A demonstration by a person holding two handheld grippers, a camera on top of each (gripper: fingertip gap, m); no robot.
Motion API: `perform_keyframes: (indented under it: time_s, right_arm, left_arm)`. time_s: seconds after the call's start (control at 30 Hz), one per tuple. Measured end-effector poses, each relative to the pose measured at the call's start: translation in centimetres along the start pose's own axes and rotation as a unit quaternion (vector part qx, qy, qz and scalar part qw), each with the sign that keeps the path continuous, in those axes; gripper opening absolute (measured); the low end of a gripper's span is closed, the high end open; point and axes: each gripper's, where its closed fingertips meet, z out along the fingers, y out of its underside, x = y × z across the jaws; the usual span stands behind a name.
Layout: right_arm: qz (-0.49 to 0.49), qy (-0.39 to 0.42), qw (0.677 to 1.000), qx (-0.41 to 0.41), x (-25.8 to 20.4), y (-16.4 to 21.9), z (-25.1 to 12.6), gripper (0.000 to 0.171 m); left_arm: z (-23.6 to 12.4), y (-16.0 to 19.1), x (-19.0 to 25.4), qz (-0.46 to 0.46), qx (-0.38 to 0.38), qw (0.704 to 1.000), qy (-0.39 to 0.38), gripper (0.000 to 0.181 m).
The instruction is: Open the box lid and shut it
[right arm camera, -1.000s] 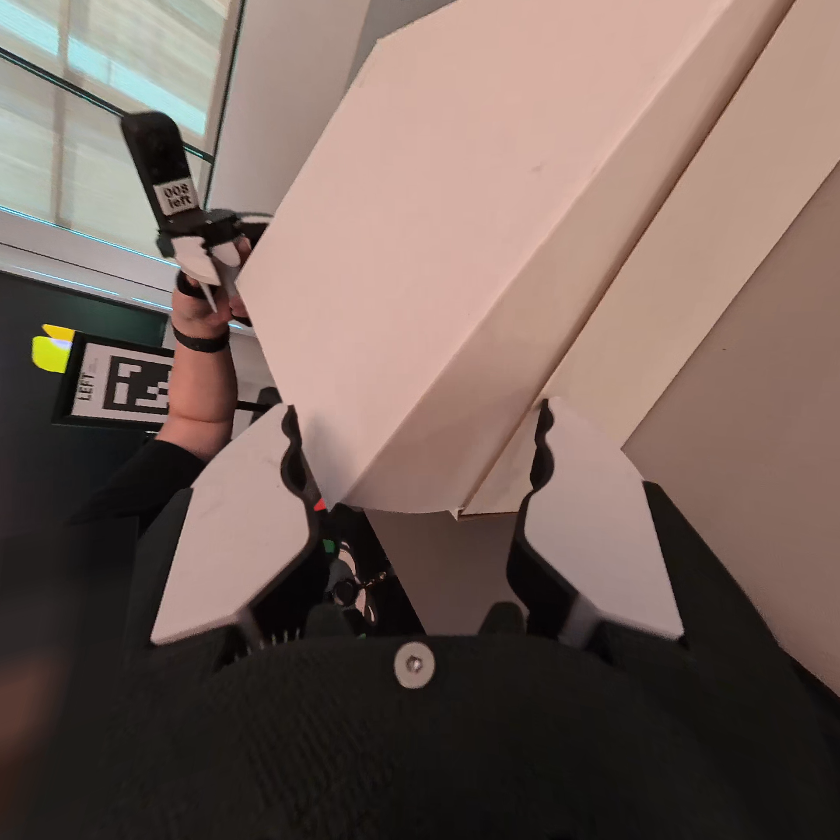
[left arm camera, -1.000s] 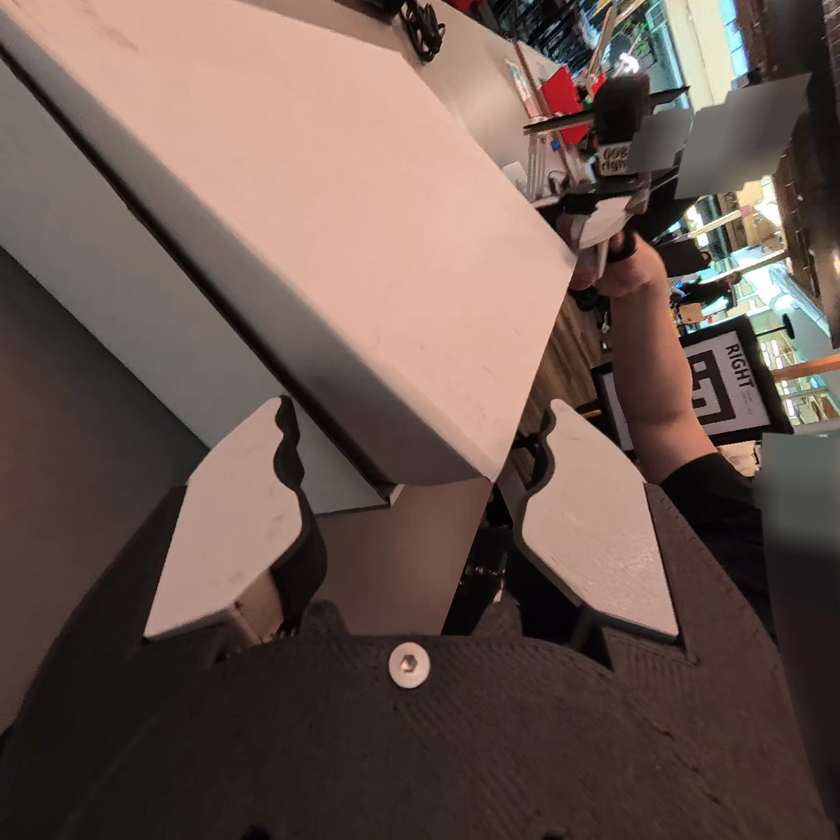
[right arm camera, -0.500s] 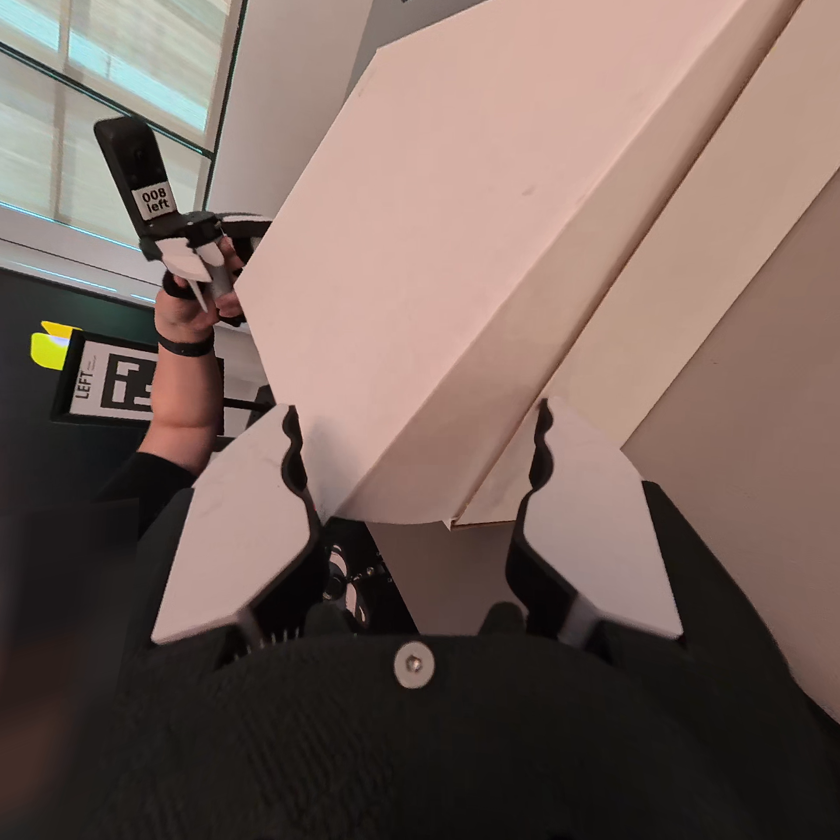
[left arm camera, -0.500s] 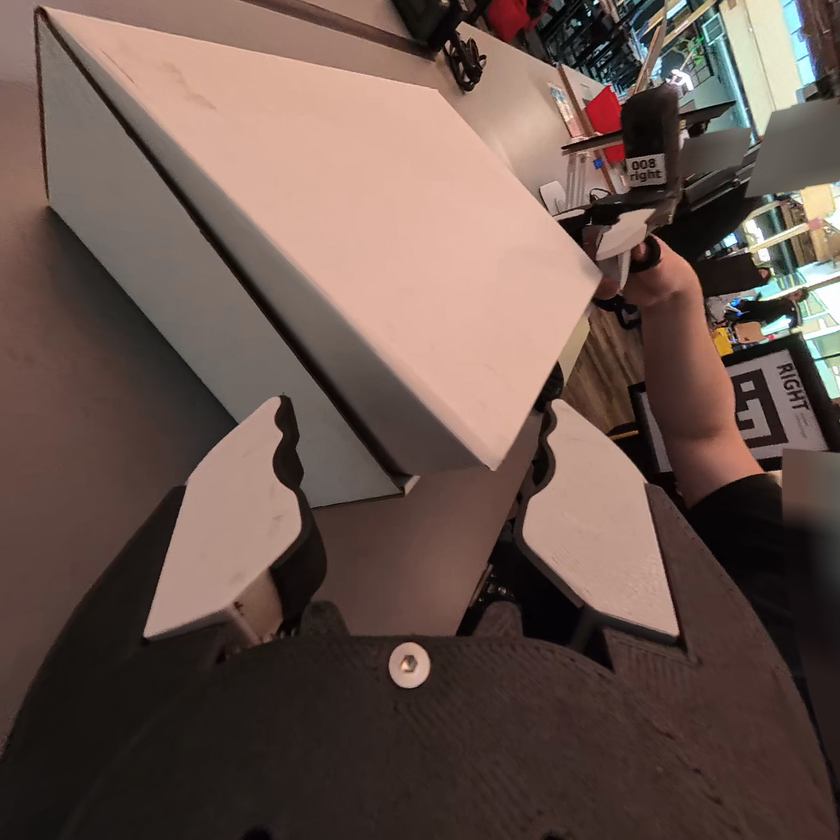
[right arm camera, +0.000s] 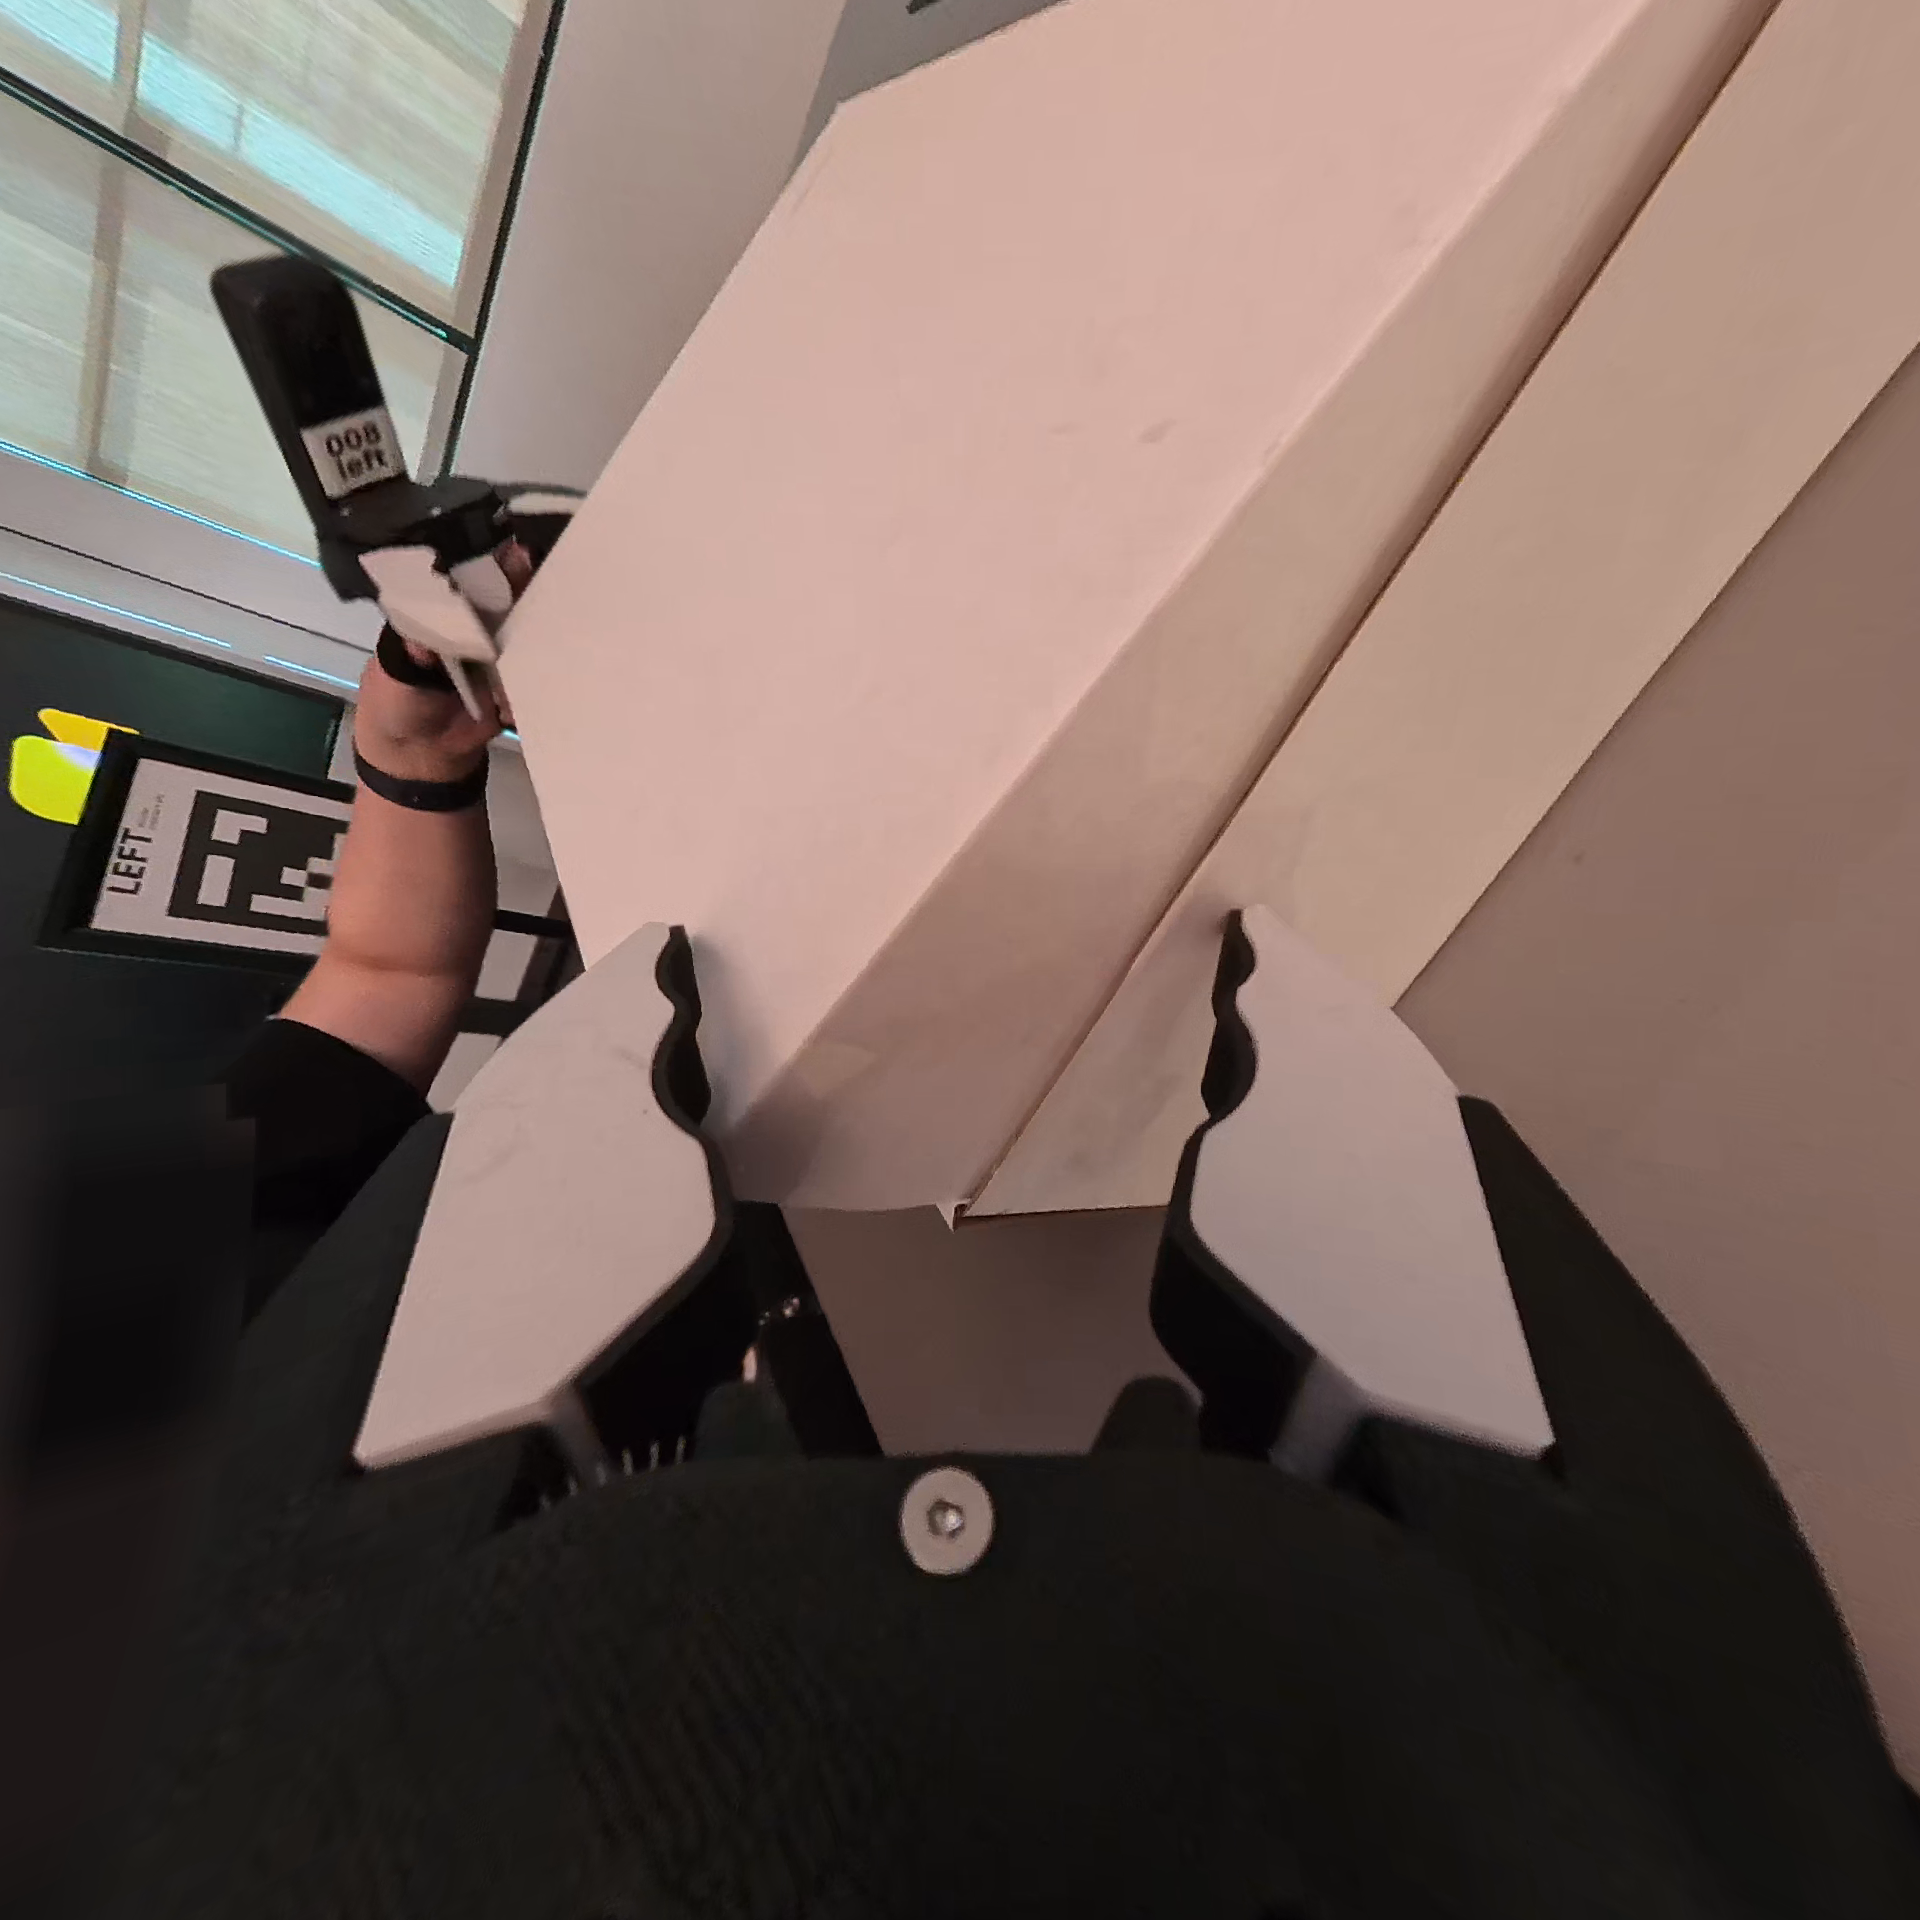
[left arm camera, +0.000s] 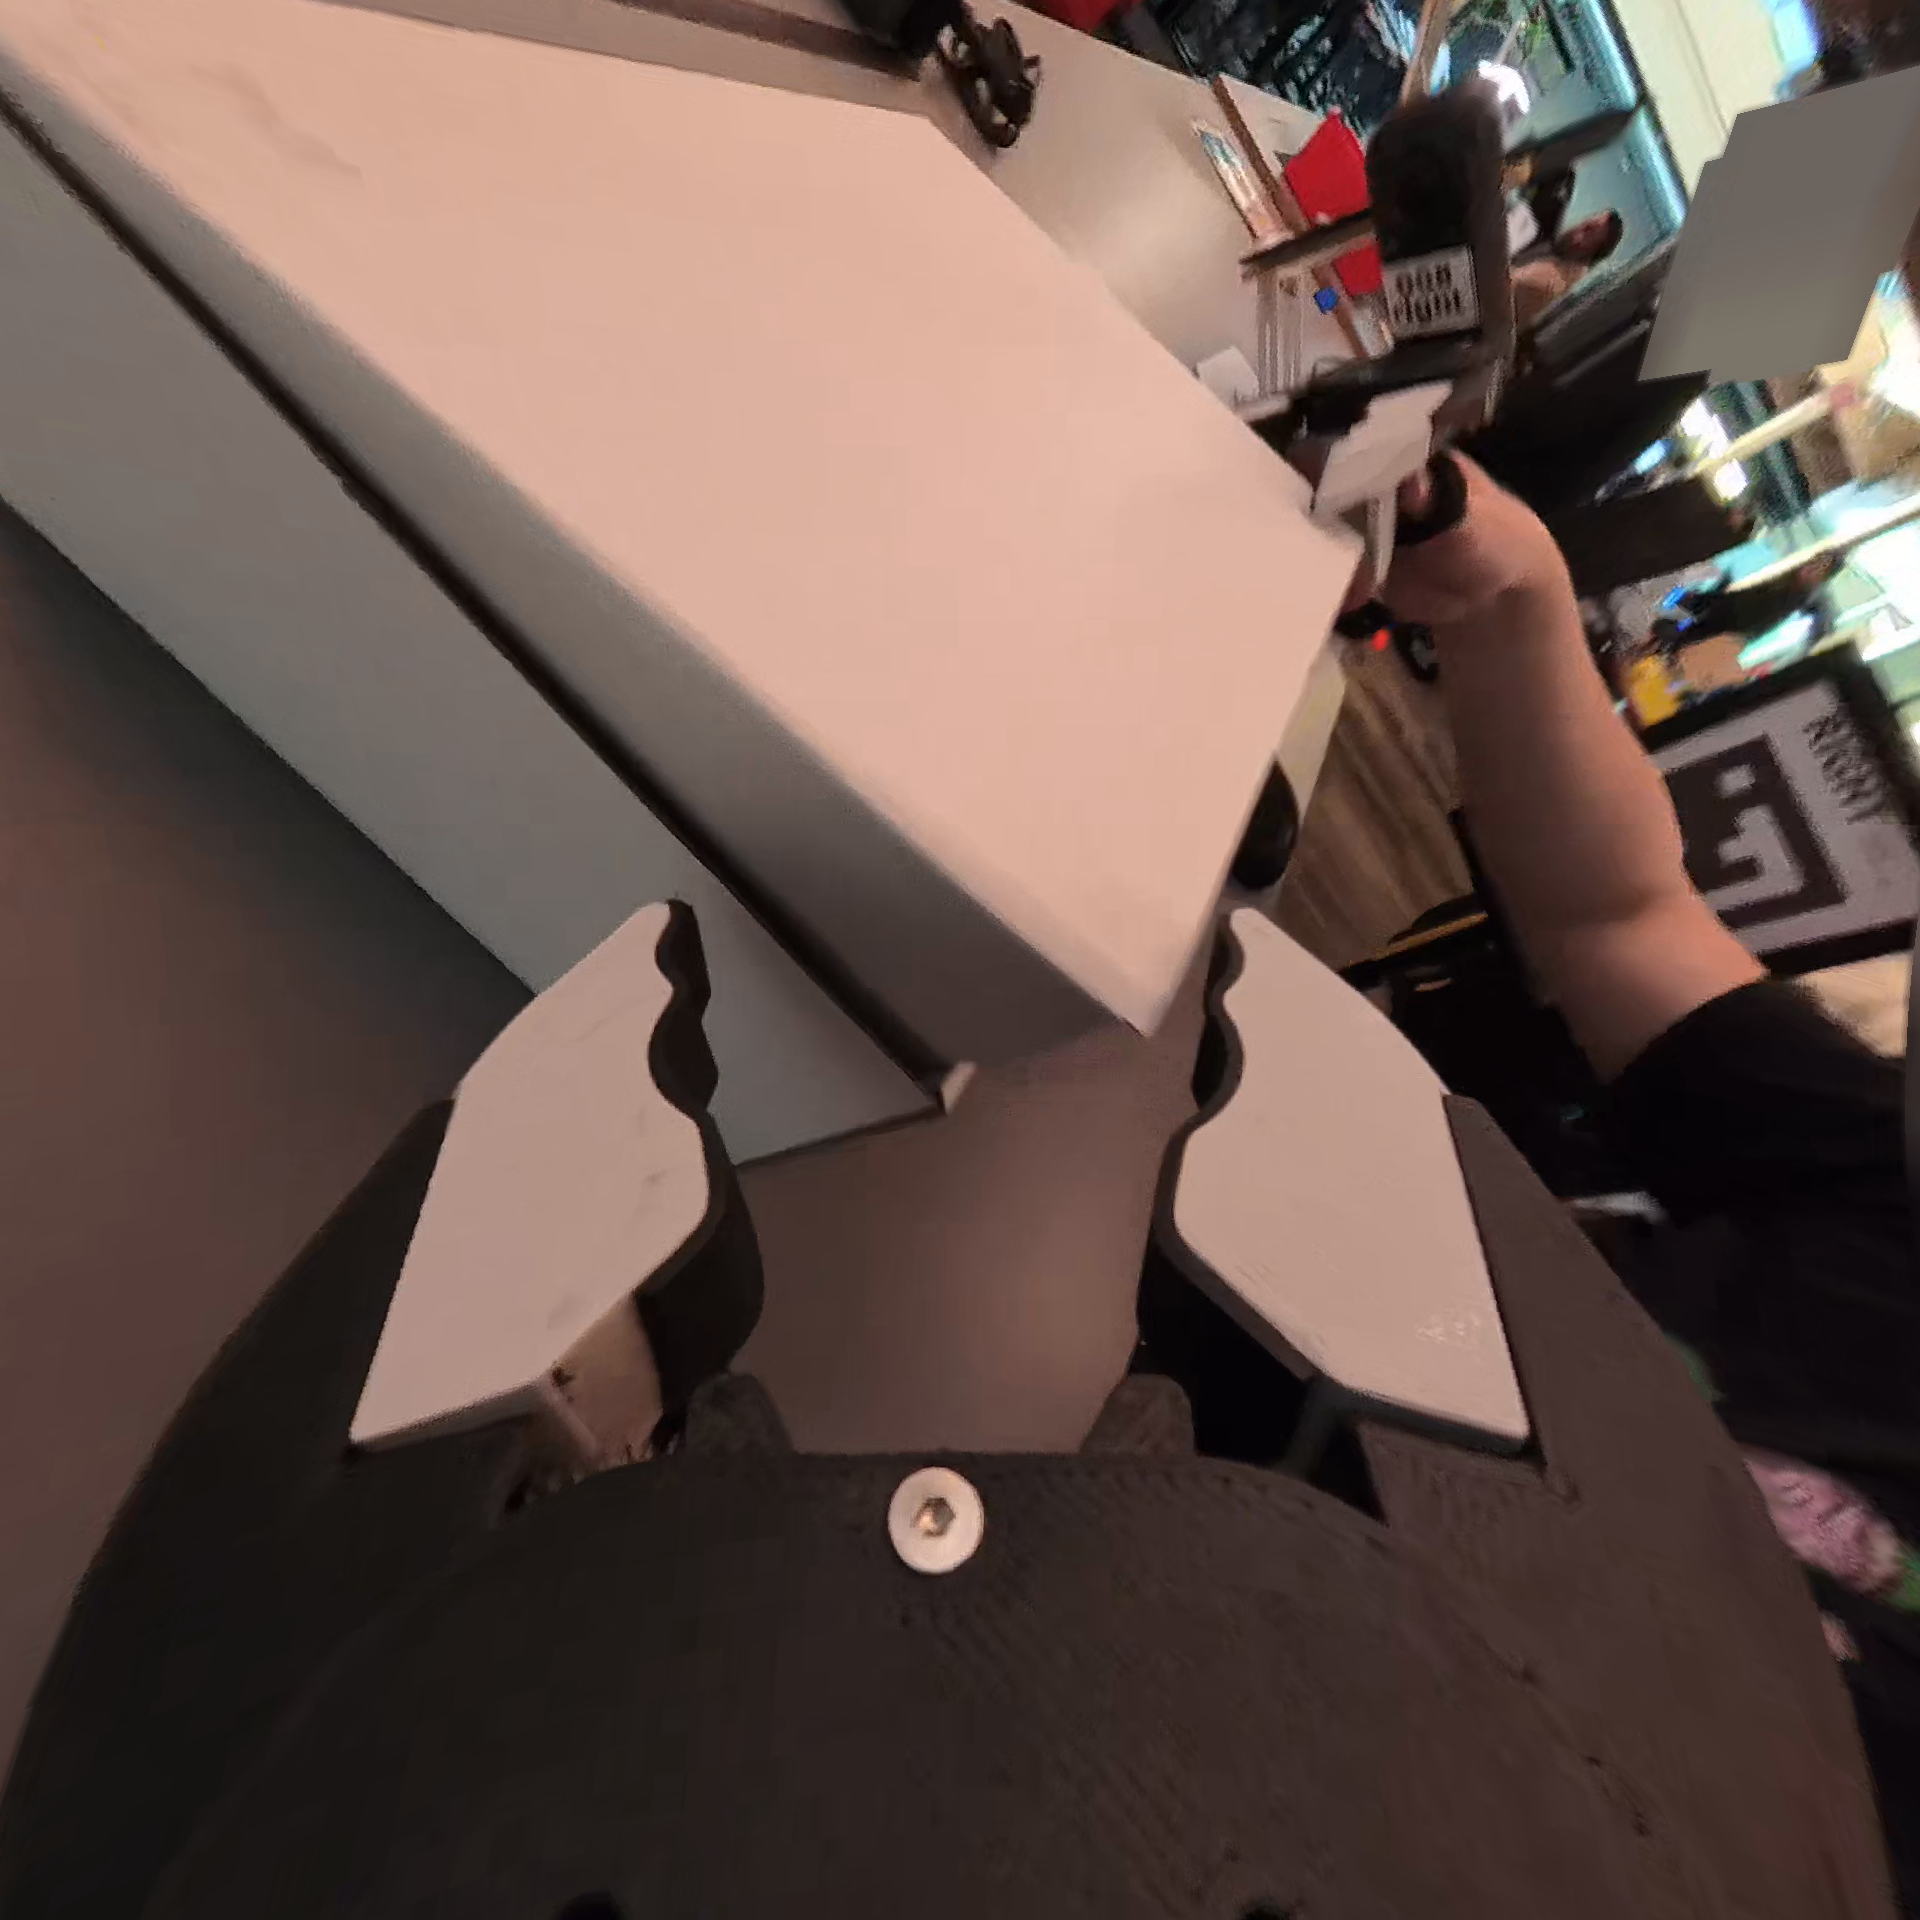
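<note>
With the lid (left arm camera: 790, 499) raised a crack above the box (left arm camera: 312, 644) on the table (left arm camera: 156, 1039), both the left gripper (left arm camera: 951, 1029) and right gripper (right arm camera: 951, 1023), jaws spread at its near corners and seemingly gripping nothing, should move evenly so it stays level.

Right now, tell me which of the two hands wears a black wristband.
The left hand, beside the box lid in the right wrist view: a black wristband circles its wrist. The right hand has a bare wrist.
</note>
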Motion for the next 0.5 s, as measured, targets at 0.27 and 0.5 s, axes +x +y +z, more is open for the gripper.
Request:
perform_keyframes:
  time_s: [0.27, 0.5]
  right_arm:
    - [-0.044, -0.009, 0.998, 0.05, -0.9, 0.1, -0.8, 0.095]
    - [-0.037, 0.001, 0.997, 0.062, -1.1, 0.4, -0.9, 0.093]
  left_arm:
    - [0.6, 2.9, -1.4, 0.097, 0.127, 0.978, -0.13, 0.069]
    - [1.2, 1.3, -2.0, 0.069, 0.195, 0.971, -0.122, 0.035]
